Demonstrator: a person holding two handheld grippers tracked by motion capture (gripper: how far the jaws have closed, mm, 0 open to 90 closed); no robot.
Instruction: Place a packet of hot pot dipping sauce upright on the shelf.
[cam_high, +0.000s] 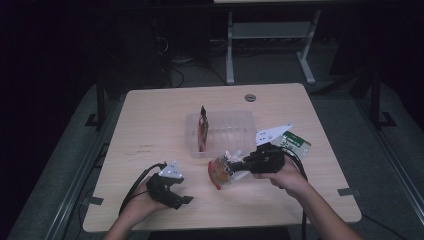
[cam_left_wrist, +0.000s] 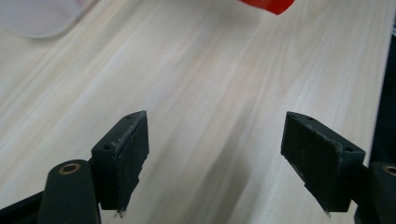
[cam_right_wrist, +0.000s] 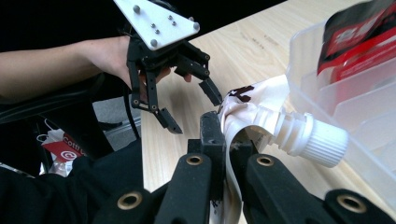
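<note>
Right gripper (cam_right_wrist: 224, 154) clenched on a spouted drink pouch (cam_high: 222, 171), jaws pinching the flat film just below the white screw cap (cam_right_wrist: 317, 140). Pouch held just above the wooden table (cam_high: 150, 130), near its front middle, right beside the front wall of the clear plastic bin (cam_high: 240, 125). Long axis roughly level in the high view: capped end toward the right gripper (cam_high: 240, 162), red-edged bottom pointing left toward the other hand.

Left gripper (cam_high: 172, 192) released, jaws wide apart with bare tabletop (cam_left_wrist: 210, 93) between the pads and nothing gripped. A red corner of the pouch (cam_left_wrist: 268, 4) at the very top of the left gripper view, ahead of the jaws and slightly right of their centre line, clear of both pads. Seen from the right gripper view, left gripper (cam_right_wrist: 191, 112) close by the pouch's far end, one fingertip (cam_right_wrist: 212, 93) near the film; touching or not, cannot tell.

Inside the bin, one red snack packet (cam_high: 203, 127) standing upright against the left side. A green-and-white packet (cam_high: 292, 142) flat on the table behind the right hand.

Likely next: a short carry of the pouch up and over the bin's front wall, cap end nearest it. Right hand plainly the one in charge; left free for steadying the loose end.
</note>
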